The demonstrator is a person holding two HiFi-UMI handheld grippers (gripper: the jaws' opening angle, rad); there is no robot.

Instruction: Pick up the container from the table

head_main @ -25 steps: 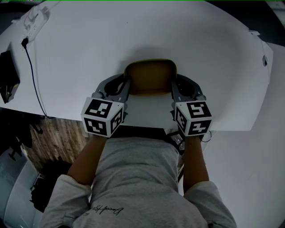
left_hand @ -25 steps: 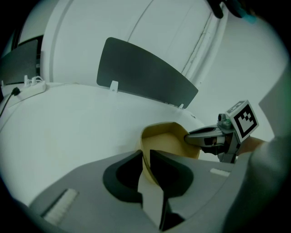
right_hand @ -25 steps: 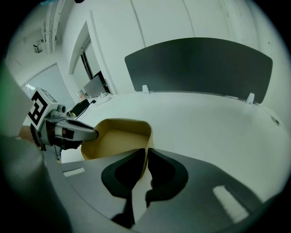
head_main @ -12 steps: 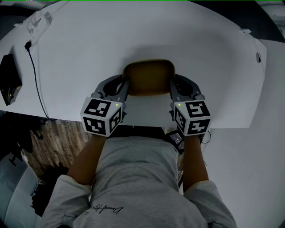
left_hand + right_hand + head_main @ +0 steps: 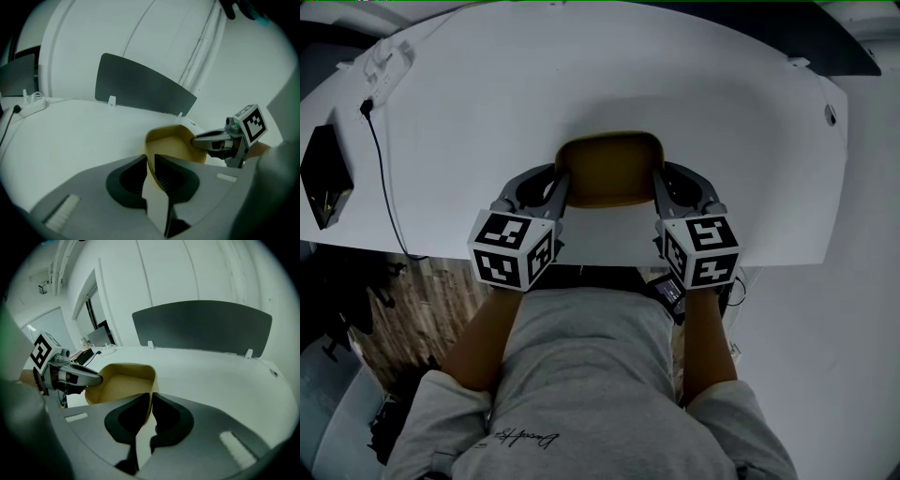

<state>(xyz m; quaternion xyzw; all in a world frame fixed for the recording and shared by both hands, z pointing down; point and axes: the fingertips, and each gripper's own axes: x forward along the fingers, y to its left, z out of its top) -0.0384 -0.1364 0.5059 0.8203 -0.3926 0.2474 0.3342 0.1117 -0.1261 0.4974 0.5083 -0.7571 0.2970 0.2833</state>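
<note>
Two hand-held grippers [image 5: 565, 180] [image 5: 658, 180] on container [image 5: 611, 169] walls

Table [image 5: 722, 112] bare from 10 to 2 o'clock of container [image 5: 609, 169]. Left gripper [image 5: 565, 183] blocks its 9 side, right gripper [image 5: 657, 183] its 3 side. Cable [image 5: 380, 178] and box [image 5: 323, 178] well apart at 9. Panel [image 5: 201, 326] closes table edge at 12.

Blk box [image 5: 321, 186] far left; cable [image 5: 382, 178] beside it; pwr strip [image 5: 382, 64] near; wood floor [image 5: 398, 305].
</note>
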